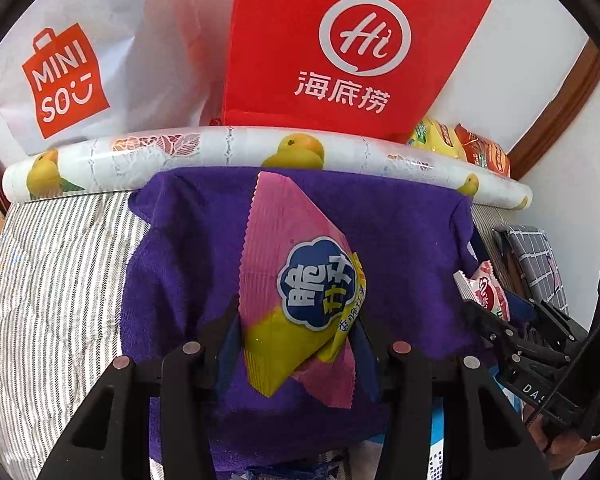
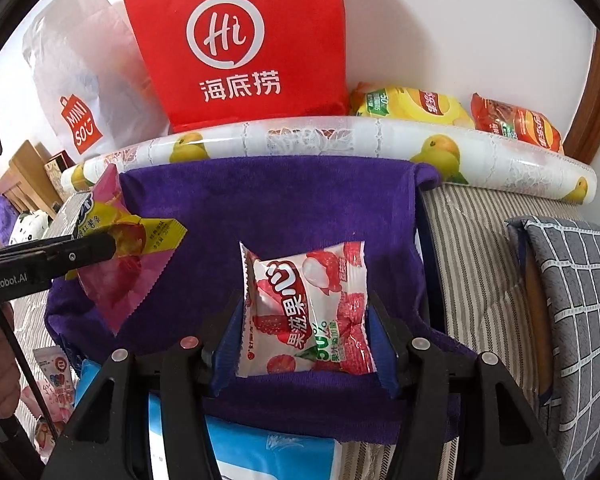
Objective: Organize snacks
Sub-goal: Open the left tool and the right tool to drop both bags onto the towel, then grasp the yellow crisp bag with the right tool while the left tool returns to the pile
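Note:
My left gripper (image 1: 296, 328) is shut on a pink and yellow snack packet (image 1: 296, 264), held above a purple towel (image 1: 188, 264). My right gripper (image 2: 304, 316) is shut on a white and red lychee candy packet (image 2: 304, 308), also above the purple towel (image 2: 284, 204). The left gripper (image 2: 112, 244) with its pink packet (image 2: 120, 280) shows at the left of the right wrist view. The right gripper's fingers (image 1: 496, 324) and its lychee packet (image 1: 490, 292) show at the right edge of the left wrist view.
A red Haidilao bag (image 1: 340, 52) and a white Miniso bag (image 1: 68, 76) stand against the wall behind a fruit-print roll (image 1: 228, 148). Yellow and orange snack bags (image 2: 460, 114) lie at the back right. A checked cushion (image 2: 572, 288) is at right. More packets (image 2: 56, 380) lie at lower left.

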{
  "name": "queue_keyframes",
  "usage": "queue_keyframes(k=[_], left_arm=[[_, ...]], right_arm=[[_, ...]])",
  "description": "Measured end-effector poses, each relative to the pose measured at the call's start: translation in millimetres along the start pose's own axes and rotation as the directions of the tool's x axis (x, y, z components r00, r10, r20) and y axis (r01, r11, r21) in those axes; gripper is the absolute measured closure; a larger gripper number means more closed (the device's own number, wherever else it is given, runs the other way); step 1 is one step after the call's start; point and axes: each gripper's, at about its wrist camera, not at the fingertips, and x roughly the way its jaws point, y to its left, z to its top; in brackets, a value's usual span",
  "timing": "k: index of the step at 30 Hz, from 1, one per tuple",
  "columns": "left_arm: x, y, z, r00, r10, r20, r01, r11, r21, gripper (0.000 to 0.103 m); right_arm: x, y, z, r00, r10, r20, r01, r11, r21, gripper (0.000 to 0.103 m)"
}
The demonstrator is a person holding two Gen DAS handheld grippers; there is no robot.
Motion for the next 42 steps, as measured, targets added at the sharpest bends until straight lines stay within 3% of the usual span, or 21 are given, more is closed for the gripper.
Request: queue_keyframes(k=[6,13,27,34,36,37,42], left_arm=[[1.6,0.5,-1.1,1.000,-0.003,-0.018,0.003,1.000,-0.005,0.055],[-4.4,-0.3,0.5,1.000,-0.031,-0.004,0.031,0.999,-0.018,0.031],[-63.8,-8.6,-16.7,0.997,-0.047,0.062,0.047,0.999,-0.001,0.030],[-111.4,-3.0,-43.1,0.992,-0.028,0.123,0.028,1.000,0.007,0.030],[-121.9,-0.4,-53.2,0.990,-0.021,0.139,0.021,1.000,0.007,0.030],[-126.5,1.7,-58.3,0.990,-0.015,0.142,0.015,1.000,0.002,0.030],[-142.4,13.8,-82.9,0.989,0.009,0.147,-0.005,1.000,-0.027,0.030]], right_arm=[[-2.4,-1.8,-0.5,1.000,0.003,0.002,-0.003,1.000,0.001,0.038],[-13.7,2.2,-1.4,1.000,0.012,0.028,-0.012,1.000,0.000,0.032],[-83.3,12.1,-23.0,0.994,-0.022,0.105,0.018,0.999,0.043,0.025],[-116.5,12.5,-46.9,0.994,-0.043,0.097,0.035,0.996,0.084,0.023],[-126.9,11.6,-54.8,0.993,-0.059,0.103,0.049,0.994,0.099,0.014],[-133.4,11.3,-60.3,0.992,-0.065,0.112,0.053,0.993,0.104,0.011],[-160.0,14.4,-85.2,0.982,-0.046,0.181,0.032,0.996,0.078,0.010]])
